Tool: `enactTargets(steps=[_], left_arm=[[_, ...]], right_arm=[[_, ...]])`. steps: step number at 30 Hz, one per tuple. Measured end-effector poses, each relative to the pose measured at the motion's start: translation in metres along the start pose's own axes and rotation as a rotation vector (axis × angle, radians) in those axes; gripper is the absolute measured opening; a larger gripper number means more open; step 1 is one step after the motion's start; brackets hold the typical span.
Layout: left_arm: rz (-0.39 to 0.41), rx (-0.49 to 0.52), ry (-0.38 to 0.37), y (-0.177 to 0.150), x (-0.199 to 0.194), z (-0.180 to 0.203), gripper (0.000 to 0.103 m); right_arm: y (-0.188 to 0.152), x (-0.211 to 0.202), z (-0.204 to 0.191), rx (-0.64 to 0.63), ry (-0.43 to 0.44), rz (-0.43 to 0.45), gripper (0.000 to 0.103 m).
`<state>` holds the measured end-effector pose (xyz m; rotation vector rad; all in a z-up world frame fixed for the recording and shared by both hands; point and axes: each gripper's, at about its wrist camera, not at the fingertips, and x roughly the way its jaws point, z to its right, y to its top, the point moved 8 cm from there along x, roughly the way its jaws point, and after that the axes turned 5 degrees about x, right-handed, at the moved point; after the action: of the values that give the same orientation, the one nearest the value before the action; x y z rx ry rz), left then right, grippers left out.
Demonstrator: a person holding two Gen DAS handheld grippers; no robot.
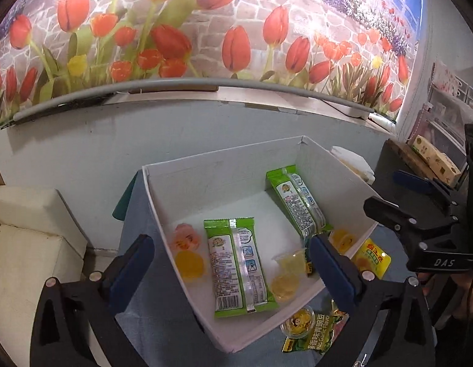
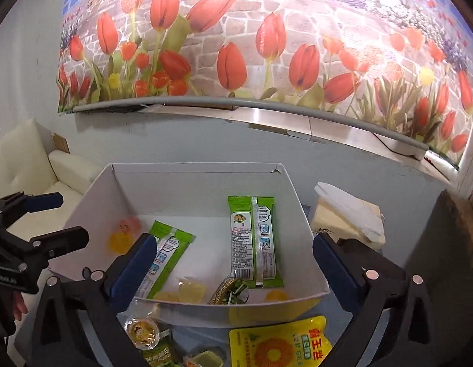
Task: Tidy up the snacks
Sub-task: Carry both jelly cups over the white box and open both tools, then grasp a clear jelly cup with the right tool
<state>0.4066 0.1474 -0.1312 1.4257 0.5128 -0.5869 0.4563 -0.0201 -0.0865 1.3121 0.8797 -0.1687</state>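
Observation:
A white cardboard box stands open on the blue table. Two green snack packets lie inside it, with pink and yellow jelly cups and a small green pea packet. Outside the near wall lie a yellow pouch, a jelly cup and a green pea bag. My left gripper hovers open over the box's near edge, holding nothing. My right gripper is also open and empty over the near wall. Each gripper shows in the other's view.
A white sofa sits to the left of the table. A white paper-wrapped pack rests just right of the box. A dark side surface with cartons is at far right. A tulip mural covers the wall behind.

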Motion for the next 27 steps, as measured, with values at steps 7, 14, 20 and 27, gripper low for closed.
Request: enactTargets(steps=[7, 14, 20, 27], left_arm=[[0.038, 0.031, 0.005, -0.001, -0.029, 0.01, 0.103], [0.058, 0.04, -0.014, -0.037, -0.062, 0.029, 0.103], [0.047, -0.023, -0.025, -0.096, -0.085, 0.045, 0.103], [-0.013, -0.058, -0.06, -0.137, -0.086, 0.063, 0.103]], right_arm=[[-0.015, -0.024, 0.004, 0.075, 0.082, 0.003, 0.103], [-0.076, -0.048, 0.015, 0.12, 0.094, -0.069, 0.103], [-0.128, -0.067, 0.003, 0.041, 0.074, -0.072, 0.103], [-0.147, -0.041, -0.009, 0.08, 0.127, -0.135, 0.103]])
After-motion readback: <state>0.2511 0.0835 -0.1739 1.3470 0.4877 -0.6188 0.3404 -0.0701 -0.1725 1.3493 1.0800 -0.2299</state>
